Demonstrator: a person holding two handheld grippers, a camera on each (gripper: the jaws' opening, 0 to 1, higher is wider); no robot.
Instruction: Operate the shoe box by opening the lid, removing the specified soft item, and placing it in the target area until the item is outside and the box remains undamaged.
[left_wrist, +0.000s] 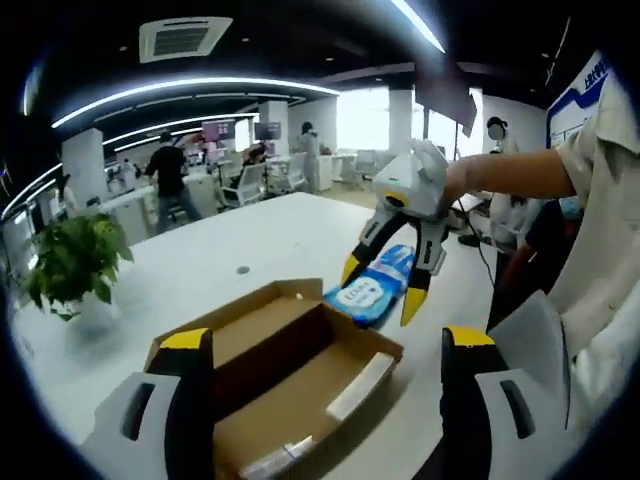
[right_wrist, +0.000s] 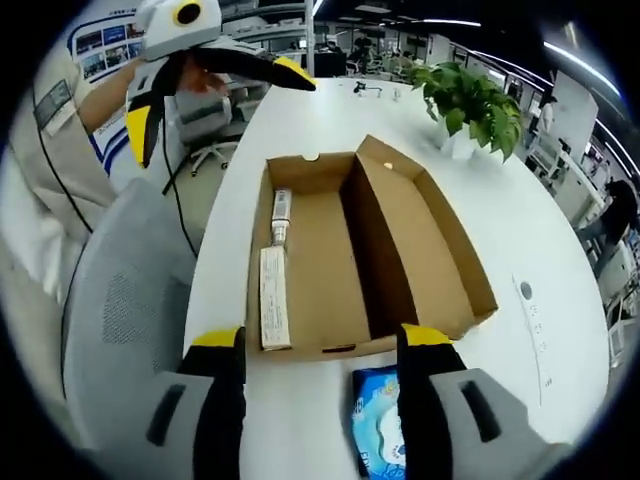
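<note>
Yellow-tipped jaws of the left gripper (left_wrist: 328, 345) rise wide apart and released at the bottom of the left gripper view, framing the shoe box (left_wrist: 275, 375), an open brown cardboard box whose lid (right_wrist: 425, 240) lies folded back flat beside the tray. Inside the tray, against one wall, lie a long white paper strip (right_wrist: 272, 297) and a small tube-like item (right_wrist: 281, 217); what they are is too small to tell. Just beyond the box's far end lies the soft item, a blue and white wet-wipe pack (left_wrist: 372, 287), flat on the desk (left_wrist: 250, 240) and outside the box. The right gripper (left_wrist: 382, 290) hangs over that pack with its jaws spread, one tip on either side of it, not closed on it; in the right gripper view the same pack (right_wrist: 378, 425) shows between the parted jaws, close to the box's near wall. White and broad, the desk also carries a potted green plant (left_wrist: 72, 262) near its edge. A grey chair back (right_wrist: 120, 310) stands beside the desk. Behind is an open office with curved ceiling light strips (left_wrist: 190, 90), a ceiling vent (left_wrist: 184, 37), more desks and standing people.
</note>
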